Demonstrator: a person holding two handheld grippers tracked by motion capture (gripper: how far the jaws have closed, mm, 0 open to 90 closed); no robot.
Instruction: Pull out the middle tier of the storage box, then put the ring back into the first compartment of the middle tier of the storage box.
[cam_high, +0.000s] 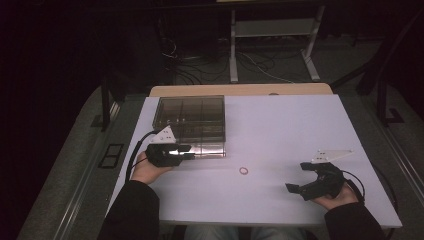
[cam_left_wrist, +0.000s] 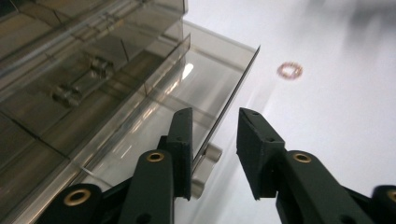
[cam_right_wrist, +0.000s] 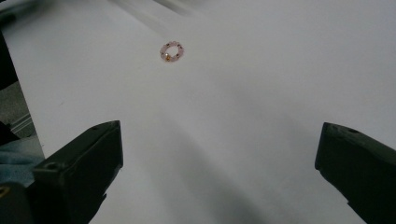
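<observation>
Drawer front of the smoky clear-plastic organiser box (cam_high: 192, 120) stands pulled out a little toward the person, and the left gripper (cam_high: 186, 151) is right at it. In the left gripper view its two black jaws stand apart on either side of the drawer's thin front panel (cam_left_wrist: 224, 112) – one pad lies close against the inner face, the other is clear of the outer face, so the clasp is released rather than clenched. A small clear knob (cam_left_wrist: 208, 156) on that panel sits low between the jaws. The small pink beaded ring (cam_high: 243, 170) lies flat on the white table (cam_high: 285, 130), near the box's front right corner and apart from it. The right gripper (cam_high: 297, 176) – farther from the box, beyond the ring – hovers with its jaws spread wide and nothing in them; the ring (cam_right_wrist: 172, 51) lies well ahead of them
</observation>
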